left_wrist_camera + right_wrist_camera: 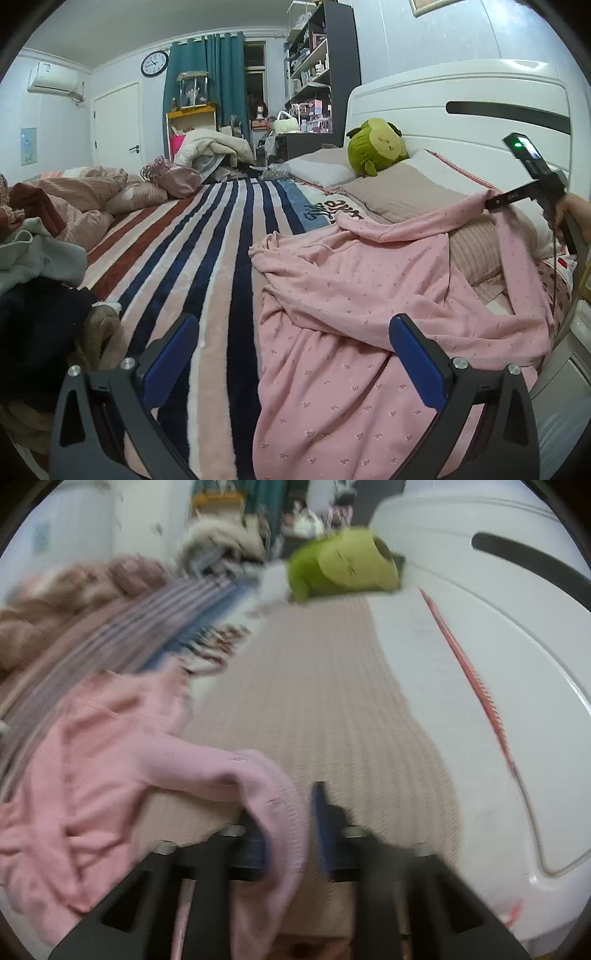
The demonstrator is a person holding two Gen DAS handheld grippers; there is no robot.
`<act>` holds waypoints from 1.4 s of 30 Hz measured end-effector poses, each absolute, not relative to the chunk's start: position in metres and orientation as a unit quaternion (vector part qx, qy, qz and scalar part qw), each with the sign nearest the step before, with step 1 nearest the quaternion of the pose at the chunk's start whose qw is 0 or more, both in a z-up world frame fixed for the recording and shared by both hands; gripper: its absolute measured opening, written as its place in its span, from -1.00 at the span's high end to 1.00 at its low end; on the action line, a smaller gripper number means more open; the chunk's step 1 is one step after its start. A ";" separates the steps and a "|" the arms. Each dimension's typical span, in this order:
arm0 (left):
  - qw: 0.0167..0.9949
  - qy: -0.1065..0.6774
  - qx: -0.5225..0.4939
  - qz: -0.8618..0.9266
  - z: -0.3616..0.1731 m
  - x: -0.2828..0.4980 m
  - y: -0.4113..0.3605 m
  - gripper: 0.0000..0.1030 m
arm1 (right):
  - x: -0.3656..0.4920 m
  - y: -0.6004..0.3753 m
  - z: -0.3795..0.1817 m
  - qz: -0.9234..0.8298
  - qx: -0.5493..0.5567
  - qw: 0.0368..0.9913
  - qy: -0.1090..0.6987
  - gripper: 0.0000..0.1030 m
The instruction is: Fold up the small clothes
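Note:
A pink patterned garment (351, 295) lies crumpled on the striped bed blanket (207, 236). My left gripper (291, 354) is open and empty, low over the garment's near part. My right gripper (491, 203) shows at the far right, shut on a sleeve end of the garment and lifting it over the pillows. In the blurred right wrist view the right gripper (288, 823) is shut on the pink ribbed cuff (280, 805), and the rest of the garment (92, 760) trails to the left.
A green plush toy (375, 146) sits by the white headboard (461, 92). Beige pillows (399, 188) lie under the raised sleeve. A pile of other clothes (33, 258) lies at the left. Crumpled pink bedding (92, 188) lies at the far left.

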State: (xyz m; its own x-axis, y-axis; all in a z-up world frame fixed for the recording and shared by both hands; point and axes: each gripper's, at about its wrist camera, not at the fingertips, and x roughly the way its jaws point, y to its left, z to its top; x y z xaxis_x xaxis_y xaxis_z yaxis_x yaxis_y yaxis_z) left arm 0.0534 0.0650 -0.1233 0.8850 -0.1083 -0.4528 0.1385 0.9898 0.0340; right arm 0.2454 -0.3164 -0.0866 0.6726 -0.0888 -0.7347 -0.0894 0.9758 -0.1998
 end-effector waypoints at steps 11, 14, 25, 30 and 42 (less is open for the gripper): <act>0.959 0.267 -0.036 -0.090 -0.106 0.163 0.109 -0.97 | 0.249 -0.207 -0.055 0.139 -0.223 0.883 0.389 -0.52; 0.953 0.288 -0.028 -0.084 -0.110 0.208 0.119 -0.97 | 0.263 -0.192 -0.065 0.119 -0.250 0.870 0.408 -0.46; 0.920 0.367 -0.030 -0.132 -0.145 0.335 0.122 -0.97 | 0.279 -0.294 -0.062 -0.049 -0.237 0.843 0.480 -0.40; 0.905 0.395 -0.046 -0.152 -0.169 0.368 0.119 -0.97 | 0.243 -0.249 -0.031 0.050 -0.198 0.862 0.465 -0.55; 0.887 0.425 -0.049 -0.172 -0.204 0.387 0.106 -0.03 | 0.372 -0.117 -0.144 0.135 -0.242 0.826 0.490 -0.52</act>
